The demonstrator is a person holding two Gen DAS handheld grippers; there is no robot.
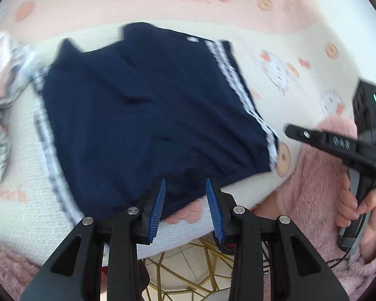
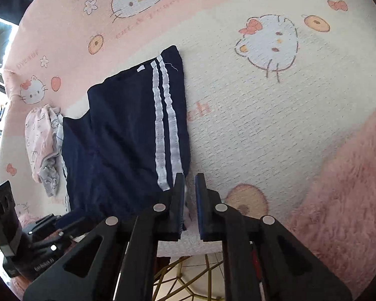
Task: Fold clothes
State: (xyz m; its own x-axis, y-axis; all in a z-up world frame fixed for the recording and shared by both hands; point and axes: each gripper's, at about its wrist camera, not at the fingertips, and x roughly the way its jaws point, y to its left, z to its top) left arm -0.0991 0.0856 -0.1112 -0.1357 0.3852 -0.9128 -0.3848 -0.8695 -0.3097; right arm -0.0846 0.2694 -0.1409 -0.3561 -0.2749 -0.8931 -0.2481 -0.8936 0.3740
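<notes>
Navy shorts (image 1: 150, 113) with two white side stripes lie flat on the cat-print tablecloth (image 1: 300, 45). My left gripper (image 1: 185, 183) hovers over the near hem of the shorts, blue pads apart and pressing on nothing. In the right wrist view the shorts (image 2: 117, 138) lie to the left. My right gripper (image 2: 189, 176) stands at their near right corner, its fingers nearly together with only tablecloth (image 2: 263, 125) showing in the slit. From the left wrist view the right gripper (image 1: 289, 130) hangs off to the right of the shorts, held by a hand (image 1: 363, 208).
A crumpled pink and grey patterned garment (image 2: 42, 145) lies left of the shorts. A fluffy pink sleeve (image 2: 343, 188) covers the near right. The table's near edge runs under both grippers, with a gold wire base (image 1: 188, 266) and tiled floor below.
</notes>
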